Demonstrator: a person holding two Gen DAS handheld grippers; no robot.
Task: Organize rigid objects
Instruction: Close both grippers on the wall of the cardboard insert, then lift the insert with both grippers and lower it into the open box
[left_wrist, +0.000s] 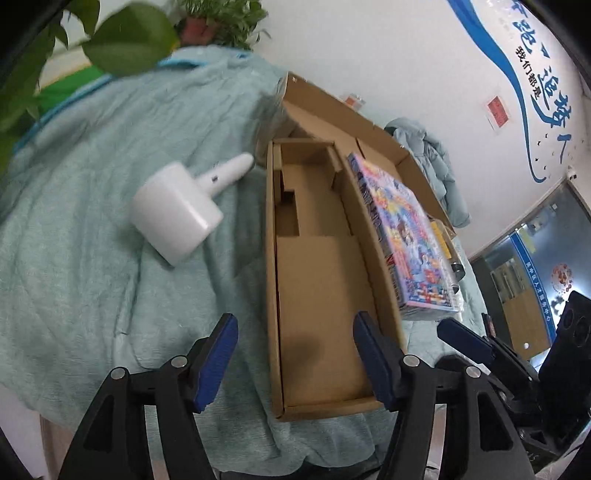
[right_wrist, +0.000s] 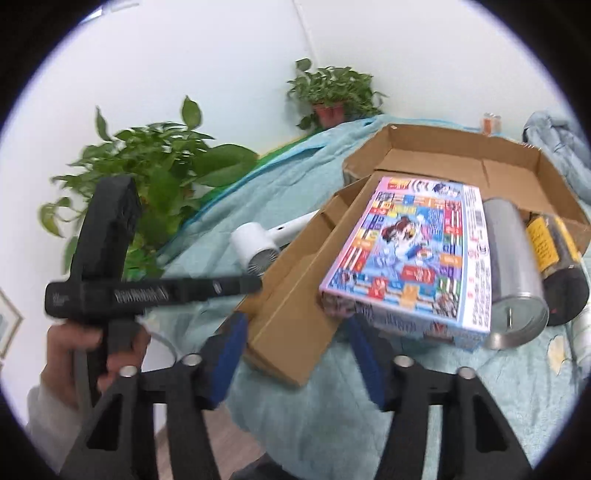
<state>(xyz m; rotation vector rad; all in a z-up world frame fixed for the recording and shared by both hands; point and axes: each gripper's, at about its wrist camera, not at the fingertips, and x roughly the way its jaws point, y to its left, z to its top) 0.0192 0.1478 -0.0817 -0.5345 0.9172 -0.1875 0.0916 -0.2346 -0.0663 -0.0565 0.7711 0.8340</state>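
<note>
Above cardboard box (left_wrist: 317, 295), left hand-held gripper (left_wrist: 291, 354) seemingly empty

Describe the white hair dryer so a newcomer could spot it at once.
Start at the teal blanket covering the surface, then find the open cardboard box. The hair dryer lies on the blanket outside the box, on the side away from the colourful book. It is the only plain white thing there, with a fat barrel and a tapered handle.

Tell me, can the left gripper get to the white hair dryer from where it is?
Probably yes. The hair dryer lies in the open on the teal blanket, left of the cardboard box. The left gripper is open, with nothing between them.
</note>
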